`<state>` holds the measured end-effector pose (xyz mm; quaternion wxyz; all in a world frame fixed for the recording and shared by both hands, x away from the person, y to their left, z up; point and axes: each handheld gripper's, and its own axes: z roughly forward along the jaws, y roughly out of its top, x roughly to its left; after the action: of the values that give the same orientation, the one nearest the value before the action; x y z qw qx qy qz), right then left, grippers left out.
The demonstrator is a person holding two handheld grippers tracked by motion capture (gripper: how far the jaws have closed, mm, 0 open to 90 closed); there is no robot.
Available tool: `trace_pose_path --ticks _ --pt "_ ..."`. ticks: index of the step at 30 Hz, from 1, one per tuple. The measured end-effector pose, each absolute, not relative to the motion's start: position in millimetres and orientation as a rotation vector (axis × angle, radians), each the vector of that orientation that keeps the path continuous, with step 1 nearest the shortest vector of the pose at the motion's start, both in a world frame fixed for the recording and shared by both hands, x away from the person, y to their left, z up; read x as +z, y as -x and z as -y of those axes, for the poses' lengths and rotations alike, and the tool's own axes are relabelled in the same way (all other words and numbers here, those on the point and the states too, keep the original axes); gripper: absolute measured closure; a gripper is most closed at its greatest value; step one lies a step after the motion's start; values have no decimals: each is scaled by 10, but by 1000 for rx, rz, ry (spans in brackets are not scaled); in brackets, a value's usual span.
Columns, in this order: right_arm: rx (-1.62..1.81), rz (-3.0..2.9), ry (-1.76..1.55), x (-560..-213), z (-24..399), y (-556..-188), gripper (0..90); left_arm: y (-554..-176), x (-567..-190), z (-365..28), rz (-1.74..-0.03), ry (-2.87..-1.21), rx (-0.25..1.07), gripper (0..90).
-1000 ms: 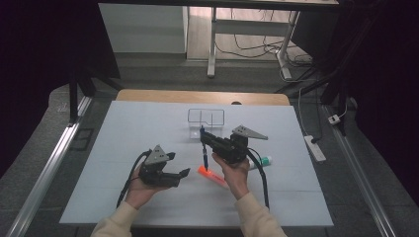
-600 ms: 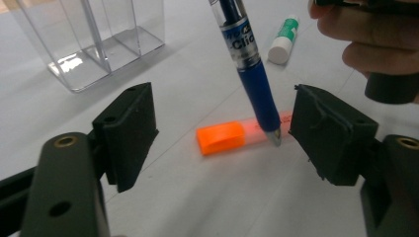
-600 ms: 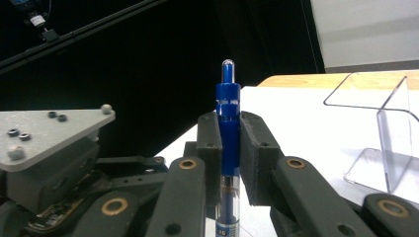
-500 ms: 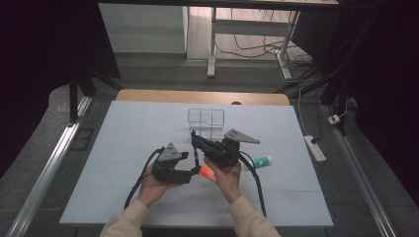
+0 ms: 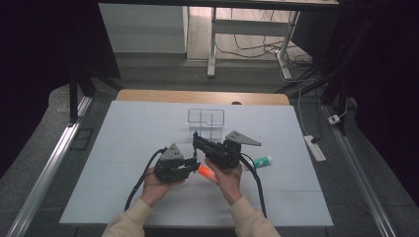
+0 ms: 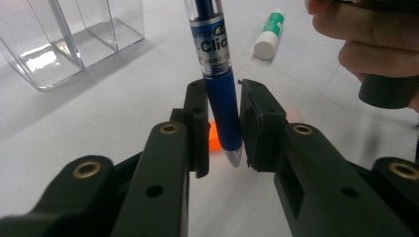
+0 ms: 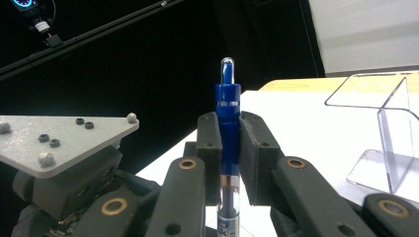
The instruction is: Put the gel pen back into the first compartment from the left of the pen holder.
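At left on the white table [image 5: 123, 148], left claw [image 5: 194, 165] just been closing, now clamped together on the lower blue grip of the pen [image 6: 220, 64], metal tip poking out just below the pads. Upright between both tools, that pen: printed clear barrel above the left claw [image 6: 221, 123] in the left gripper view, push-button end standing free at the top in the right gripper view. Next to the right, right claw [image 5: 196, 140] clamped on the pen [image 7: 227, 98] higher up, around the blue collar, pads snug on both sides. Looks like a hand-over or a pull-apart of the pen, with both grips set. Next move likely calls for one claw to let go, or for a straight pull along the barrel, keeping the pen upright and clear of the orange marker [image 5: 206, 172] lying on the table just under it. Farther right, a green-and-white glue stick [image 5: 262, 161] lying flat, apart from the hands; behind, a clear holder [image 5: 206, 118] with compartments, apparently empty. Hard to make out from above: the pen itself, a thin sliver between the black tools. Marker mostly hidden behind the jaws in the left gripper view [image 6: 213, 140]; holder cut off at the edge in the right gripper view [image 7: 390, 128].
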<state>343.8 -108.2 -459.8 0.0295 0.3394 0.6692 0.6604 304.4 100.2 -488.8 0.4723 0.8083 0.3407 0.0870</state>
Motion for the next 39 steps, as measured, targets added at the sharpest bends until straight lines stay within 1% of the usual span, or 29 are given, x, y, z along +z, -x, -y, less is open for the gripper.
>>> trace_pose_path --ticks 6,16,22,25,31,35,37,39 --pt "2026 -2072 -1037 -4606 1095 -3432 794 -3085 -4916 -1097 -871 -1967 179 792" --pt "1977 -2109 -1009 -4603 1100 -3413 774 -3065 -4900 -1122 -869 -2049 267 794" --pt "1946 -2123 -980 -4571 1160 -3418 728 -3076 -4897 -1173 -882 -2073 283 794" --pt "1905 -2145 -939 -4549 1193 -3401 685 -3072 -4892 -1190 -883 -2100 307 794" --pt "1791 -2216 -841 -4492 1269 -3353 611 -3064 -4891 -1199 -863 -2219 352 794" --pt "1714 -2274 -783 -4482 1293 -3311 584 -3054 -4883 -1184 -842 -2274 365 794" --pt "1690 -2304 -756 -4481 1290 -3290 576 -3040 -4868 -1160 -817 -2332 370 794" --pt "1670 -2330 -728 -4479 1279 -3265 575 -3034 -4862 -1150 -811 -2349 373 794"
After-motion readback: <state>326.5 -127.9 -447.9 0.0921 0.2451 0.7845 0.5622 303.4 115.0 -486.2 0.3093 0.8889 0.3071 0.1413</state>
